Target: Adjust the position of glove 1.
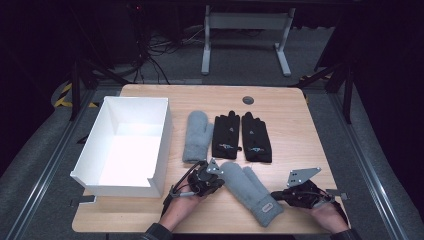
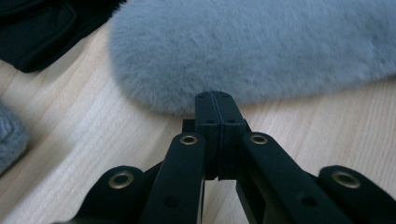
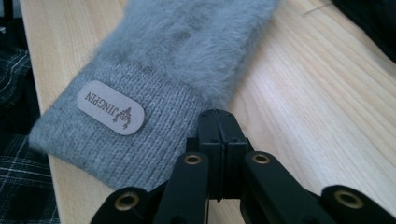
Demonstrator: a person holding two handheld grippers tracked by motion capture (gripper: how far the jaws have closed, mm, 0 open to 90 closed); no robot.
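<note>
The room is dark around the wooden table [image 1: 300,125]. The far end of the white box [image 1: 125,145] glares, so its floor is hard to see. The fluffy grey mitten [image 1: 252,192] lies slanted near the front edge, with a knit cuff and a small label. The left gripper [image 1: 218,178] and right gripper [image 1: 279,196] sit at its two ends, jaws pressed together, holding nothing.

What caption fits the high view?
Two shut grippers flank a grey mitten beside a white box.
</note>
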